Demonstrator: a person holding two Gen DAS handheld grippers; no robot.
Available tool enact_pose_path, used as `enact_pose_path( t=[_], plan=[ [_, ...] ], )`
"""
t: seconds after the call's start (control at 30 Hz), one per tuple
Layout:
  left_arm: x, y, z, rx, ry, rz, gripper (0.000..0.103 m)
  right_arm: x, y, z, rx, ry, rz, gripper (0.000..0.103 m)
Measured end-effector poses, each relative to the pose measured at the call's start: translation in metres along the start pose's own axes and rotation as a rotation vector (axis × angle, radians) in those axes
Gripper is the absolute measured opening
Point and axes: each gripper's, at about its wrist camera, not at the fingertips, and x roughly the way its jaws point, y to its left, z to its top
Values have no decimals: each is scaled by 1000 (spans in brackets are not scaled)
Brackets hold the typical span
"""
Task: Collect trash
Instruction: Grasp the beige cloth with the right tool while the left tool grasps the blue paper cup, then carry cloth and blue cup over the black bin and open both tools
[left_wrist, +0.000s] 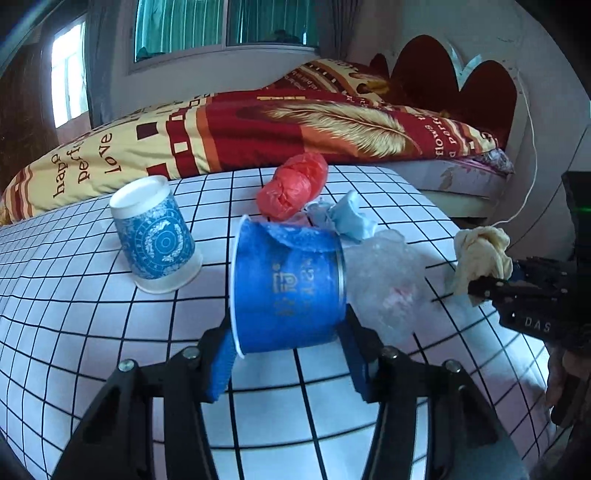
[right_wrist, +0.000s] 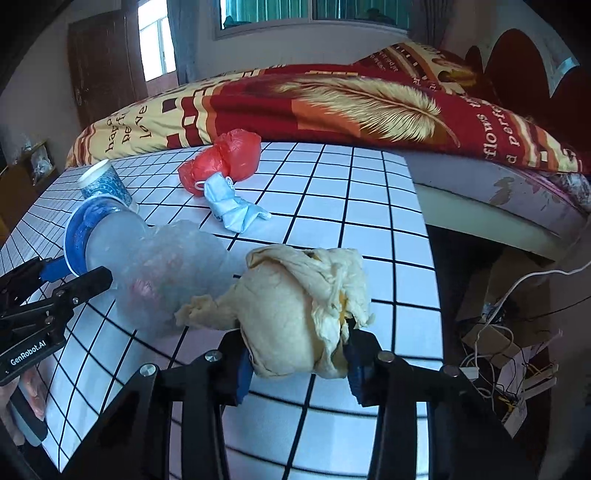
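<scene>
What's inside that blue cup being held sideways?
A clear plastic bag is stuffed into the blue cup and bulges out of its mouth. Whatever lies deeper is hidden by the cup's wall and the bag.

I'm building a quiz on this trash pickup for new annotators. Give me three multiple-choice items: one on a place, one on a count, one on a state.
1. Where is the crumpled red plastic bag?
A. On the grid-patterned table
B. In the left gripper
C. On the bed

2. How many paper cups show?
A. One
B. Two
C. Four

3. The right gripper is:
A. Open, empty
B. Shut on the crumpled yellowish cloth wad
C. Out of view

Key: A, it lies on the table beside a blue face mask; B, a patterned blue-and-white cup upside down and a solid blue cup in the left gripper; B, its fingers clamp the wad.
</scene>
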Motion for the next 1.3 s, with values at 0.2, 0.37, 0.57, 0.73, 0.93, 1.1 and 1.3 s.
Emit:
enact_pose_path(
  t=[0.2,0.37,0.57,0.73,0.93,1.1,1.3],
  plan=[
    [-21,-3,-6,6,-32,-23,53,-25,-2,-14,4,-34,-5,39],
    [-50,-13,-9,38,-80,-32,53,-55,-3,-28,-1,-62,-19,39],
    [-85,-29,-23,47,-117,-61,53,-105,-11,-53,26,-108,-37,39],
    [-110,-49,-36,53,-130,-100,53,-146,-19,-80,54,-136,-56,39],
    [-133,-74,-49,74,-135,-140,53,-182,-33,-111,91,-151,-79,39],
    [-145,-99,-58,109,-132,-180,53,-208,-43,-139,122,-160,-102,39],
    [-152,-136,-70,162,-122,-235,53,-234,-63,-170,163,-168,-146,39]
  ],
)
